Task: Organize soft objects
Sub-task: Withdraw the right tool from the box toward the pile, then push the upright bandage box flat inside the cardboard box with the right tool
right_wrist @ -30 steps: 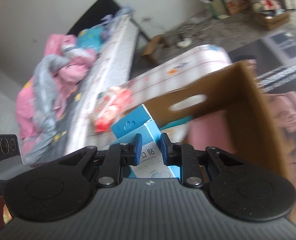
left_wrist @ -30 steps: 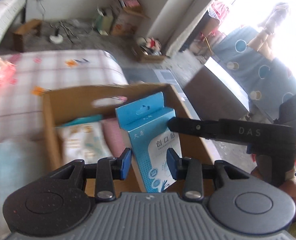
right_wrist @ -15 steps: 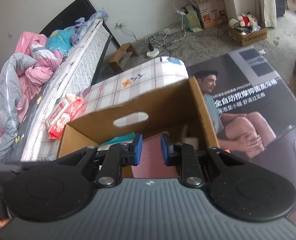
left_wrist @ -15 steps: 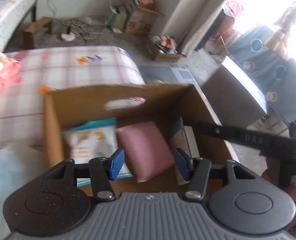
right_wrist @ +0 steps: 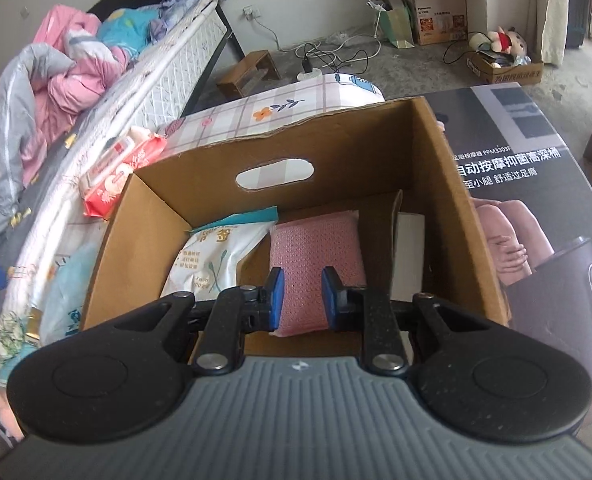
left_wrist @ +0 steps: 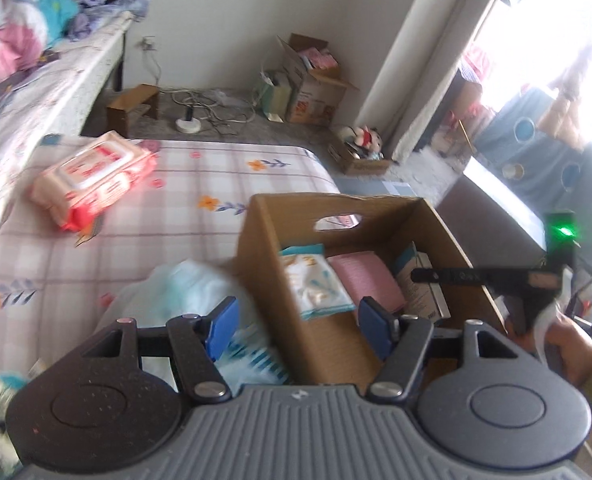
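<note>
the left claw (left_wrist: 296, 326) is opening with nothing between its pads, above the light blue soft pack (left_wrist: 184, 292) beside the cardboard box (left_wrist: 264, 280). the right claw (right_wrist: 299, 300) hangs nearly closed and empty over the pink pad (right_wrist: 315, 248) inside. a descent too close could snag the box wall and shove it.

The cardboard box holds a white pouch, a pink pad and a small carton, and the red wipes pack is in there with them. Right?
Not quite. The red wipes pack is not in the cardboard box; it lies outside it on the checked sheet, as the left wrist view shows. The white pouch, pink pad and small carton are inside.
</note>
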Demonstrator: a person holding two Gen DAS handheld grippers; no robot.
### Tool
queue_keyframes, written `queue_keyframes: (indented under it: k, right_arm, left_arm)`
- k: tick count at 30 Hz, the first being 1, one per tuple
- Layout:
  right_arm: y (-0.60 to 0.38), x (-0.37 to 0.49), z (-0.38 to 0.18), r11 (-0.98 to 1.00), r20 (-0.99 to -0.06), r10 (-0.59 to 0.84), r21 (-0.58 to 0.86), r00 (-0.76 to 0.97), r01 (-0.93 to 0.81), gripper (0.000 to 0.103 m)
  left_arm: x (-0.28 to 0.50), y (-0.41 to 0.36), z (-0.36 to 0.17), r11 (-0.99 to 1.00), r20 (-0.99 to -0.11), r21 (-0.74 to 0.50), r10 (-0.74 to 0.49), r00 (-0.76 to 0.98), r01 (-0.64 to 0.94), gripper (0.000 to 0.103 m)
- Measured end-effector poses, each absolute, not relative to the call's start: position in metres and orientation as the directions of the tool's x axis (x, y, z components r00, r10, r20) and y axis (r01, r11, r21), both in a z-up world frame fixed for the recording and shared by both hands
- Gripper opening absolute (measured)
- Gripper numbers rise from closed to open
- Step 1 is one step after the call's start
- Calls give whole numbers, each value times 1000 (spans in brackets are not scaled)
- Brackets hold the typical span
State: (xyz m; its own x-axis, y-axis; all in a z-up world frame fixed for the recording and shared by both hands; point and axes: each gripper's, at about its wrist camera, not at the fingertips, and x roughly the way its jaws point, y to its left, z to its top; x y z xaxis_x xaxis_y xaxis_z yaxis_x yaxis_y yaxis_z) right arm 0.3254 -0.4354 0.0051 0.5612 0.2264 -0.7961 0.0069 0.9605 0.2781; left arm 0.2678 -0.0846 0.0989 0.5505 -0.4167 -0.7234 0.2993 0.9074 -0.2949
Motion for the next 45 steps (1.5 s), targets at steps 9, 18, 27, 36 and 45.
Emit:
queue_keyframes:
  k: [9, 18, 27, 36, 45]
  right_arm:
    - [-400, 415, -30, 987, -885, 38, 105, 463, 120, 60]
    - [-402, 441, -58, 960, -932, 53, 146, 358, 238, 78]
    - [-382, 440, -50, 949, -913, 104, 210, 396, 234, 79]
    - [-392, 378, 19, 984, -830, 23, 117, 557, 134, 78]
    - [-402, 322, -7, 991, -870, -129, -94, 476, 96, 43]
  left_arm:
    - [220, -13, 91, 915, -677, -352, -395, 621, 199, 68]
    - [214, 21, 77, 916, -674, -365, -383, 632, 166, 68]
    - [210, 36, 70, 905, -663, -397, -399, 633, 154, 68]
    - [204, 42, 72, 904, -647, -396, -400, 649, 162, 69]
    - [197, 37, 75, 895, -635, -400, -426, 644, 198, 69]
